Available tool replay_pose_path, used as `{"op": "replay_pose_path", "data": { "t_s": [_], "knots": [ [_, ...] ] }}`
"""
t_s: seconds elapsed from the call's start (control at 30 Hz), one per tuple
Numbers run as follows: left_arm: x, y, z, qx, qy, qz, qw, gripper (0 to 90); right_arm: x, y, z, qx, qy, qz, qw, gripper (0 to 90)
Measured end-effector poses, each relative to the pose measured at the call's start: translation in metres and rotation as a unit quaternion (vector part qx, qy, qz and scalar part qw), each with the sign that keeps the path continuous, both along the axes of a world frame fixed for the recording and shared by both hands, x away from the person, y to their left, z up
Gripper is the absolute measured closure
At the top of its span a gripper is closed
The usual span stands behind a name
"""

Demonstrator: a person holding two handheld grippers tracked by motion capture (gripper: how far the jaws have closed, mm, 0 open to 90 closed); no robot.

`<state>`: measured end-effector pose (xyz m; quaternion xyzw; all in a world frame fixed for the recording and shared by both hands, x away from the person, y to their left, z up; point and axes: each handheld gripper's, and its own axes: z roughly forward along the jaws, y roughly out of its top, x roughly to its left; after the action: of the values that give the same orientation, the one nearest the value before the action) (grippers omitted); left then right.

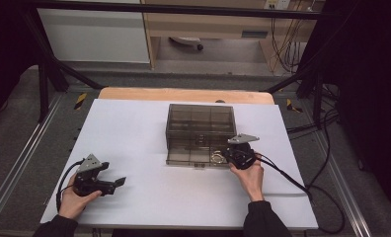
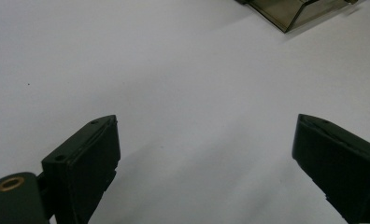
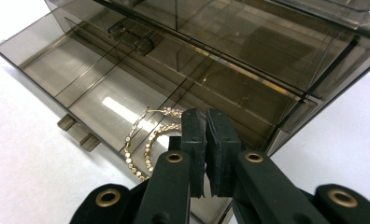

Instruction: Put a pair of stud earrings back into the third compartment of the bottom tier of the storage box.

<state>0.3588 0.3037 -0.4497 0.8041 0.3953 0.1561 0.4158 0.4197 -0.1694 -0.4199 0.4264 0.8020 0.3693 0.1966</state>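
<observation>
Lying in the near right compartment of an open drawer (image 3: 80,88), two gold hoop earrings (image 3: 148,135) rest flat and overlapping, their studded rims catching the light. The drawer belongs to a smoky clear plastic organizer box (image 1: 199,121) that stands at the middle of the desk (image 1: 144,197), toward its far edge, and the drawer is pulled out toward the person. The right gripper (image 3: 205,140) hovers just above the earrings, its jaws pressed nearly together with only a thin slit between them, and I cannot see anything pinched there; in the high view it sits at the drawer's right front corner (image 1: 240,155). The step in hand looks like placing the earrings into the drawer, or else starting to pick them out; the pictures do not settle which. If the drop is done, the next move calls for lifting the right gripper straight up clear of the drawer walls, then pushing the drawer shut by its small front handle (image 3: 78,132). The left gripper (image 1: 115,183) rests near the front left corner of the desk, jaws spread wide and holding nothing, well apart from the box. Bare white surface lies all around the box, so both hands have open room; the thin dividers and the shelf above the drawer are the tight spots.
</observation>
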Motion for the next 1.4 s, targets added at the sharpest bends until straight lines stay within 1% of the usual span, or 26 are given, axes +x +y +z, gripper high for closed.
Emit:
{"op": "replay_pose_path", "data": {
  "t_s": [0.1,0.27,0.63,0.8,0.9,0.97,1.0,1.03,1.13,1.23,1.27,1.33,1.4],
  "knots": [
    [0.000,0.000,0.000,0.002,0.000,-0.001,1.0000,7.6,0.002,-0.001,-0.003,0.001,-0.002,-0.004,1.0000,87.1],
    [0.000,0.000,0.000,0.002,0.001,-0.001,1.0000,7.6,0.004,-0.005,-0.007,0.001,0.002,-0.012,0.9999,87.1],
    [0.000,0.000,0.000,0.000,0.000,-0.001,1.0000,7.6,0.006,0.000,-0.019,-0.018,0.010,-0.005,0.9998,86.9],
    [0.000,0.000,0.000,0.002,0.000,-0.002,1.0000,7.6,0.005,0.001,-0.020,-0.016,0.009,-0.005,0.9998,86.4],
    [0.000,0.000,0.000,0.002,0.001,-0.003,1.0000,7.6,0.005,0.000,-0.019,-0.012,0.007,-0.006,0.9999,83.9],
    [0.000,0.000,0.000,0.003,0.001,-0.003,1.0000,7.6,0.004,-0.001,-0.017,-0.008,0.002,-0.005,1.0000,81.7],
    [0.000,0.000,0.000,0.003,0.001,-0.003,1.0000,7.6,0.002,-0.002,-0.013,0.002,-0.002,-0.003,1.0000,79.2],
    [0.000,-0.001,0.000,0.003,0.001,-0.003,1.0000,7.6,0.002,-0.002,-0.013,0.002,-0.002,-0.003,1.0000,79.2],
    [0.000,-0.001,0.000,0.002,0.001,-0.004,1.0000,7.6,-0.002,-0.005,-0.006,0.019,-0.008,-0.004,0.9998,72.8],
    [0.000,-0.001,0.000,0.003,0.001,-0.004,1.0000,7.6,-0.008,-0.009,0.002,0.031,-0.015,-0.004,0.9994,62.9],
    [0.000,-0.001,0.000,0.003,0.001,-0.004,1.0000,7.6,-0.010,-0.011,0.004,0.031,-0.020,-0.004,0.9993,58.9],
    [0.000,-0.001,0.000,0.002,0.001,-0.003,1.0000,7.6,-0.013,-0.014,0.007,0.031,-0.022,-0.003,0.9993,49.3],
    [-0.001,-0.001,0.000,0.003,0.001,-0.003,1.0000,7.6,-0.017,-0.017,0.009,0.033,-0.029,-0.002,0.9990,43.3]
  ]
}}
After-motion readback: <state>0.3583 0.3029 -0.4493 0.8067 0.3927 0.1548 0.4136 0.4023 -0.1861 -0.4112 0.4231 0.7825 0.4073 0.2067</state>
